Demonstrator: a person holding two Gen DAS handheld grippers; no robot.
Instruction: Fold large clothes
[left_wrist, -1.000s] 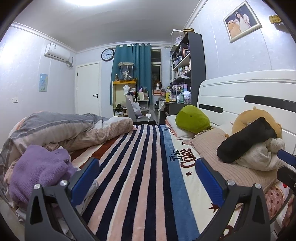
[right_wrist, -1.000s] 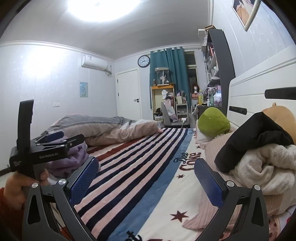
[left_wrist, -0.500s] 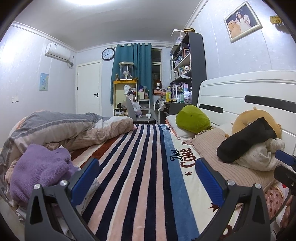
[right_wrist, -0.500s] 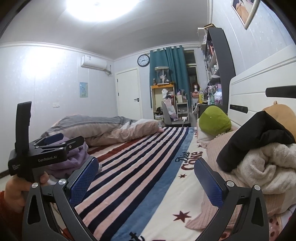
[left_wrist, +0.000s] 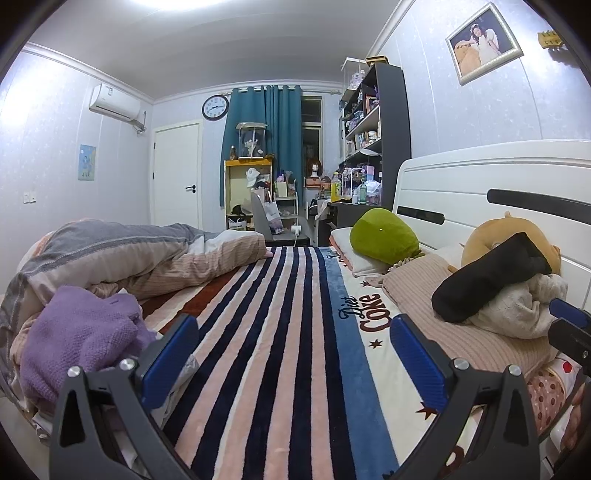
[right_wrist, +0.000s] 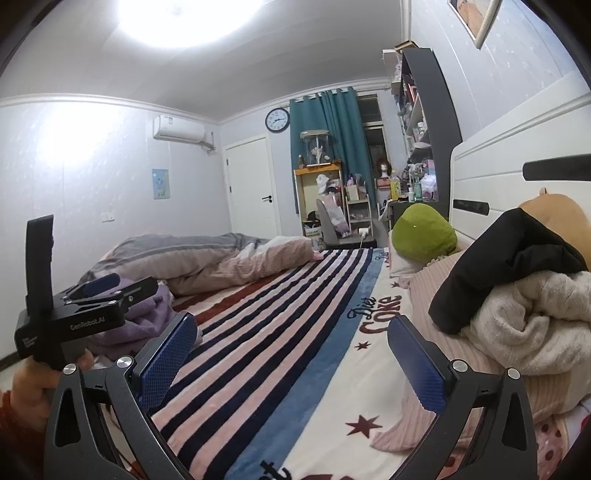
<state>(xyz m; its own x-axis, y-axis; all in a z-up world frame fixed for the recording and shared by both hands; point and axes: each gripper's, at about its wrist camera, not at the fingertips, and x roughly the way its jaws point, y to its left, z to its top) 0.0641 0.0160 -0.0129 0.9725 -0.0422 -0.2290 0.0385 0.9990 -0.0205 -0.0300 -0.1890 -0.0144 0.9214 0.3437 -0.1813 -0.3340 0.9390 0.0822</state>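
- The striped blanket (left_wrist: 280, 332) covers the bed and serves as the landmark; both grippers hang above its near end, side by side.
- The left gripper (left_wrist: 293, 354) has its blue-padded jaws spread wide, with nothing between them, only the blanket's stripes showing beyond.
- The right gripper (right_wrist: 291, 354) is equally wide apart and holds nothing; in its view the left gripper appears at the left edge, gripped by the person's hand (right_wrist: 33, 384).
- A crumpled purple knit garment (left_wrist: 81, 332) lies at the blanket's left edge, just beside the left gripper's left finger, unfolded.
- A black garment (left_wrist: 491, 277) is draped over a cream fleece garment (right_wrist: 535, 317) on the pink pillow (left_wrist: 436, 302) at the blanket's right side, against the white headboard (left_wrist: 480, 192).
- A bunched grey-and-pink duvet (left_wrist: 129, 254) sits along the blanket's far left.
- A green plush (left_wrist: 384, 236) rests on a pillow at the blanket's far right.
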